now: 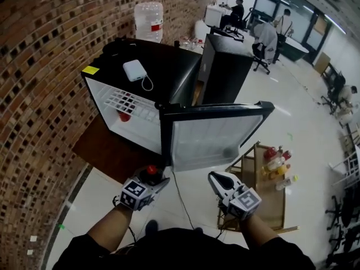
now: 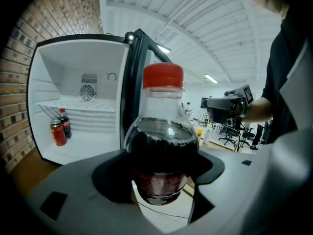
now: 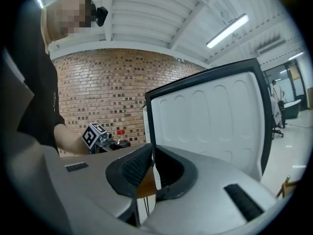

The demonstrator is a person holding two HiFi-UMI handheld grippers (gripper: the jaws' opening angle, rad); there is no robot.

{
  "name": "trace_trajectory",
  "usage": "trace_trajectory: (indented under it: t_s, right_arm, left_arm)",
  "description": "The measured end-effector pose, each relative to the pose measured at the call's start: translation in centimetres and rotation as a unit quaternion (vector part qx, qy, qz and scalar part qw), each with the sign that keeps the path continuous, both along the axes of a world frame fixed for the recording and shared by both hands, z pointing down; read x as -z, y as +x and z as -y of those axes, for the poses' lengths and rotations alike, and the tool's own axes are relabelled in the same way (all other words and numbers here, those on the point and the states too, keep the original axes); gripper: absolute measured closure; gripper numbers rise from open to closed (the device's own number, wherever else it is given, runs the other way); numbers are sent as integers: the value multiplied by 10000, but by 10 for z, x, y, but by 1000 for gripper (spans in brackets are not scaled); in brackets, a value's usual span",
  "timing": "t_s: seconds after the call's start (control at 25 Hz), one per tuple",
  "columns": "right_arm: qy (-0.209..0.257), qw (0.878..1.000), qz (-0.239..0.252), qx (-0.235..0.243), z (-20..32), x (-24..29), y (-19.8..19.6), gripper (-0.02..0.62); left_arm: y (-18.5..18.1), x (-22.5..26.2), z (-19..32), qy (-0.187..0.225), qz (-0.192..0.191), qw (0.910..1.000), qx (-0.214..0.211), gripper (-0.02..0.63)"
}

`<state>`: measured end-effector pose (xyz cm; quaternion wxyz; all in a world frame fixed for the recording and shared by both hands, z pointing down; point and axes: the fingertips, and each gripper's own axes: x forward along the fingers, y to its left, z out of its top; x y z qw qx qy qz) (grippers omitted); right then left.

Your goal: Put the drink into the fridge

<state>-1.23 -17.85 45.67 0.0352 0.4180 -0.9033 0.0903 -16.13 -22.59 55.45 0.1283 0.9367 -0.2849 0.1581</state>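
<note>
The head camera looks steeply down on the open fridge (image 1: 174,72). The camera on the left gripper (image 1: 154,179) faces its interior, and that on the right gripper (image 1: 218,179) faces its door (image 3: 215,126). Both sit low and close.

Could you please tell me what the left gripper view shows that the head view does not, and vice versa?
Only the left gripper view shows the round fan on the back wall of the fridge and a small dark bottle inside. Only the head view shows the white power bank on top of the fridge, the water jug behind it and the bottles on the wooden stand at right. Both show the open fridge and the red-capped drink bottle clamped in the left gripper.
</note>
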Motion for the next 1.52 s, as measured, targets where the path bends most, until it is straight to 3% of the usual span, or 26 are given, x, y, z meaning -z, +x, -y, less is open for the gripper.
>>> trace_trajectory:
  t_s: [0.32,0.72,1.04,1.52]
  right_arm:
    - [-110,9991,-67,407,14,-16,-55,558]
    - [-254,9981,-138,540,23,-29,-74,558]
    - [-141,9977,-215,624,43,-32,-92,558]
    - [-45,9922,-346,1193,66,-55,-181,558]
  left_arm:
    - [-51,-25,58,82,41,9994,335,296]
    - [-91,-51,144,289,207,9965,750,296]
    - [-102,-72,195,356,261,9946,938,296]
    - [-115,-101,249,347,434,9921,1126,296]
